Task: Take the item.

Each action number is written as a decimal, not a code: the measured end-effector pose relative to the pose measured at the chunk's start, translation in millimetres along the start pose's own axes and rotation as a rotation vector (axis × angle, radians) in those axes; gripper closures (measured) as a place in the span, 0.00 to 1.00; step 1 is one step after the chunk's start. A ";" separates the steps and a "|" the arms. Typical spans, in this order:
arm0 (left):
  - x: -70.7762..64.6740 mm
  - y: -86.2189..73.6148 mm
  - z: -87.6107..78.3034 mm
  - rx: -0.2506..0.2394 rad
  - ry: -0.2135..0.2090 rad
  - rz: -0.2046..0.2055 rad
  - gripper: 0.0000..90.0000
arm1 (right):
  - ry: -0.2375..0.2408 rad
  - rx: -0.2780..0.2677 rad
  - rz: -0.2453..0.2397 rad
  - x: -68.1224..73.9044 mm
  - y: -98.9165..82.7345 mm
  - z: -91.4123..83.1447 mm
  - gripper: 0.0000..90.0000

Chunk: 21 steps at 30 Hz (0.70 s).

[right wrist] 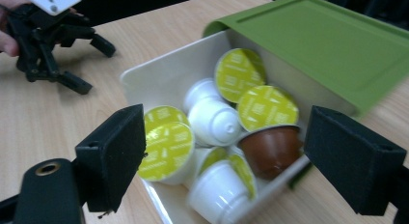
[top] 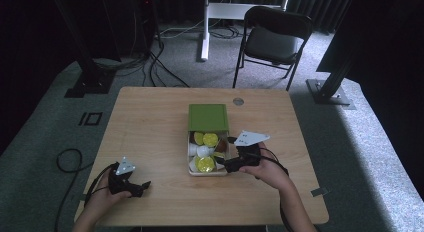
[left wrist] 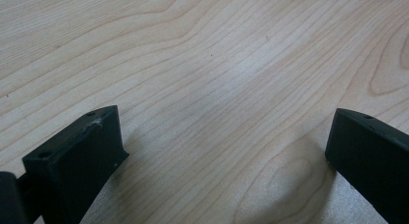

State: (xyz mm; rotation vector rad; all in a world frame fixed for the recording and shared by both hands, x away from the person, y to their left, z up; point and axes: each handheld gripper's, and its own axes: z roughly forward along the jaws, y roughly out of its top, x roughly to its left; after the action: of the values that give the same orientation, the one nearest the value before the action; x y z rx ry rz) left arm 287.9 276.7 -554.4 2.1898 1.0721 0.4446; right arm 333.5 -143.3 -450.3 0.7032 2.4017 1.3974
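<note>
White box [top: 191, 151] is sitting mid-worktop [top: 150, 122], its long axis running near to far, green lid [top: 208, 117] covering the far half. Coffee capsules [right wrist: 212, 120] are lying jumbled inside. Right gripper [top: 231, 164] is hovering at its right edge, jaws wide, empty; left gripper [top: 142, 186] is resting near-left, jaws wide.

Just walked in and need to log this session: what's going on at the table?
A person holds a gripper in each hand. The right gripper hovers open at a white box of coffee capsules, its green lid slid back. The left gripper rests open on the wooden table, holding nothing.
</note>
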 end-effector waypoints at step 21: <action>-0.2 -0.1 0.0 0.000 0.000 -0.002 0.01 | 0.009 0.033 -0.047 33.9 -8.6 32.2 0.24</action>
State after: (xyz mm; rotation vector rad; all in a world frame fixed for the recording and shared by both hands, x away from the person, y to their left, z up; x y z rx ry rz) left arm 287.8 276.6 -554.5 2.1884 1.0738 0.4434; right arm 317.4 -105.0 -473.5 0.6457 2.4370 1.3478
